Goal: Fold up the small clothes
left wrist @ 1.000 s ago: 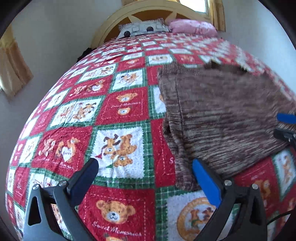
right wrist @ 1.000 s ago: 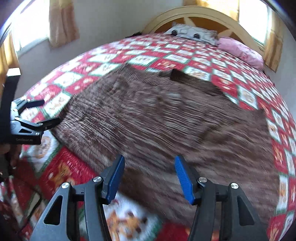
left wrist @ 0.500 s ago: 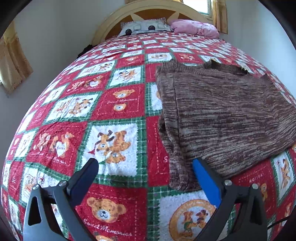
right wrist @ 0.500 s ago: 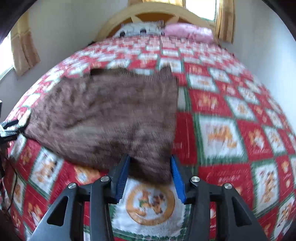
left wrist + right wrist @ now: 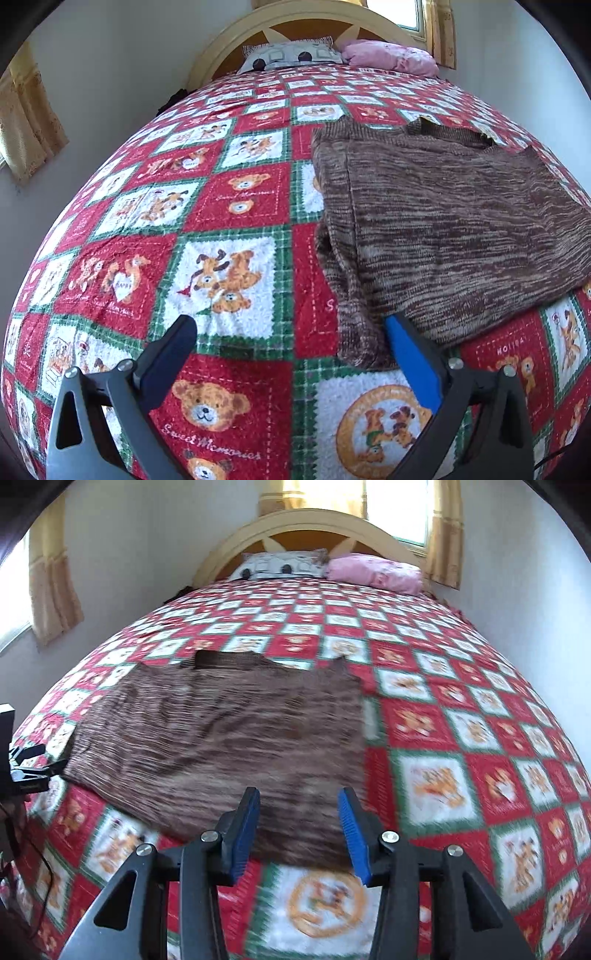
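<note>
A brown knitted sweater [image 5: 443, 229] lies flat on the red and green teddy-bear quilt [image 5: 221, 206], with one side folded in. My left gripper [image 5: 291, 343] is open and empty, just short of the sweater's near left corner. In the right wrist view the sweater [image 5: 229, 738] spreads ahead and to the left. My right gripper [image 5: 297, 823] is open, its fingertips over the sweater's near right edge, holding nothing. The left gripper [image 5: 33, 764] shows at the far left of that view.
A grey patterned pillow [image 5: 280, 565] and a pink pillow [image 5: 373, 572] lie at the arched wooden headboard [image 5: 306, 528]. White walls flank the bed. Curtains [image 5: 51, 587] hang at the windows. A cable [image 5: 33, 853] trails at the lower left.
My right gripper swung from the sweater's middle to its right edge, narrowed, then opened again and pulled back a little. The left gripper stayed open and almost still.
</note>
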Available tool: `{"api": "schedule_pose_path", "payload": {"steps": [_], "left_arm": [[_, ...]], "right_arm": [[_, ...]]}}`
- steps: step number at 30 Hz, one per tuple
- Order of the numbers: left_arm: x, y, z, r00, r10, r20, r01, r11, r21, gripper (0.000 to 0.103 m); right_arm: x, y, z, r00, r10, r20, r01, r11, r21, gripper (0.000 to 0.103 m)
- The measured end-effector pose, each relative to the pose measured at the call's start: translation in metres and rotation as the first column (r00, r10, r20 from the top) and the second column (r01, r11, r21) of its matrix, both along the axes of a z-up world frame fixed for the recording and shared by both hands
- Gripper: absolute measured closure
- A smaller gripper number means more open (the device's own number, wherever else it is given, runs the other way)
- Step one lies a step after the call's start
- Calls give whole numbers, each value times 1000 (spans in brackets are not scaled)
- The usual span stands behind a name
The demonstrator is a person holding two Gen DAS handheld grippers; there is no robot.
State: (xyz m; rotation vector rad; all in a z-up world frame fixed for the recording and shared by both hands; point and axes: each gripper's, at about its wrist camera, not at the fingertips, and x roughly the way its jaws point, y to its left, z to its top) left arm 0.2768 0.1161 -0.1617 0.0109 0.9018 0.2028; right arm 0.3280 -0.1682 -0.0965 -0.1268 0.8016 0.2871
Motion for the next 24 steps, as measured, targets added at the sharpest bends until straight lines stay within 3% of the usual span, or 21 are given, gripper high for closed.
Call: {"api": "schedule_pose_path", "payload": {"steps": [8, 15, 19, 24], "left_arm": [[1, 7, -2, 1000, -3, -7, 2, 999, -52, 0], [-1, 22, 7, 1000, -27, -4, 26, 991, -128, 0], [-9, 48, 25, 998, 0, 64, 10, 989, -144, 0], [-11, 91, 40, 994, 77, 81, -64, 985, -160, 0]], "right_arm": [[21, 18, -41, 994, 31, -104, -32, 999, -5, 57], [8, 32, -25, 997, 40, -72, -47, 994, -96, 57], [-4, 68, -5, 990, 143, -13, -144, 985, -93, 56], [-19, 144, 3, 947, 320, 19, -316, 941, -120, 56]]}}
